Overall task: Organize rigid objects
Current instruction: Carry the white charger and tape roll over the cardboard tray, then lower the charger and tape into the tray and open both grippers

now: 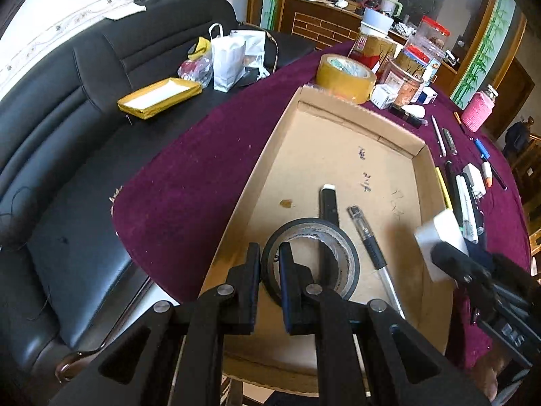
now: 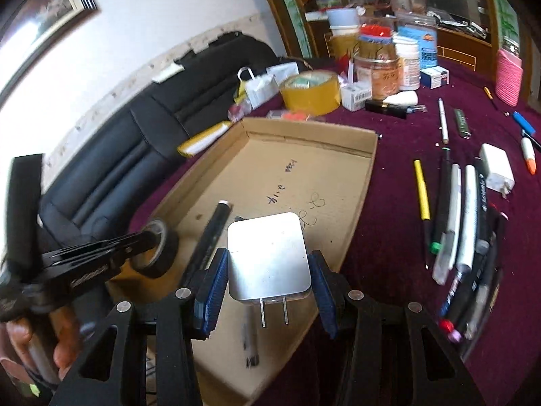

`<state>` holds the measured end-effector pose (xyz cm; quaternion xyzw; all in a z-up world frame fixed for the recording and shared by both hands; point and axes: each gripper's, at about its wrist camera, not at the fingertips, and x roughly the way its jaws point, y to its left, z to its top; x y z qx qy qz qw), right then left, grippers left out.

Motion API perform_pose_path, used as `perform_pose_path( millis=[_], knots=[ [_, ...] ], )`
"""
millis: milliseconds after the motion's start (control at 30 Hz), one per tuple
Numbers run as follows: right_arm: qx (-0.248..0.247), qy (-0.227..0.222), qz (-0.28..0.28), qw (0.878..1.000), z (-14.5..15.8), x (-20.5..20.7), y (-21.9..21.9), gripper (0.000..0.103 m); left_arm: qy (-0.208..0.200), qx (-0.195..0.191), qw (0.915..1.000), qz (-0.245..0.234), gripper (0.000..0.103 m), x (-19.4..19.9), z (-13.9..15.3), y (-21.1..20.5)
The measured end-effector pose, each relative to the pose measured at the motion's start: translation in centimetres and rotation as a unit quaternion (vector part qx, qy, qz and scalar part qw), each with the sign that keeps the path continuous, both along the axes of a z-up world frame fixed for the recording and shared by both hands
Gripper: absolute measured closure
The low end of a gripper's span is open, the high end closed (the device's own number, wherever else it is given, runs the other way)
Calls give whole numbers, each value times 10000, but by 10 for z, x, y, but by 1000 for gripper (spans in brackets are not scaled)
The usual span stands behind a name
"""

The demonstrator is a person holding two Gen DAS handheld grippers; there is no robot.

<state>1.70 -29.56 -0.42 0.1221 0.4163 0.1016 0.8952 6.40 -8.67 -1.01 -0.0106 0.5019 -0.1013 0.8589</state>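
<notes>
Looking along my left claw point(image 1: 270, 264), I see it clamped on the wall of the black tape roll point(image 1: 309, 260), held above the cardboard tray point(image 1: 338, 155) where two pens already lie. Through the right view, my right claw point(image 2: 268, 280) grips the white charger point(image 2: 268, 257) over the tray's near end. Both loads seem mid-delivery; next I judge each needs lowering onto the tray floor, then releasing.

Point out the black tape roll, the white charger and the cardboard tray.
black tape roll point(image 1: 348, 253): left wrist view, right band.
white charger point(image 2: 268, 253): right wrist view, flat face.
cardboard tray point(image 2: 367, 169): right wrist view, right wall.
</notes>
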Motion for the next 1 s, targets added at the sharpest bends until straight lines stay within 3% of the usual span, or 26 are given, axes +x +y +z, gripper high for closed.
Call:
perform_pose_path(
  millis=[367, 467, 733, 900, 1000],
  knots=[
    [-861, 529, -1, 9949, -23, 35, 27, 51, 212, 426, 9986, -209, 92, 2, -19, -2],
    [-1031, 498, 23, 9934, -25, 34, 31, 51, 282, 510, 9980, -231, 92, 3, -24, -3],
    [-993, 511, 166, 9936, -26, 33, 32, 49, 272, 592, 9976, -247, 92, 2, -26, -6],
    [-701, 406, 247, 9964, -23, 29, 26, 48, 255, 566, 9978, -245, 82, 1, -24, -6],
    [-466, 218, 243, 9984, -14, 20, 18, 46, 52, 289, 9994, -186, 67, -6, -11, -5]
  ],
)
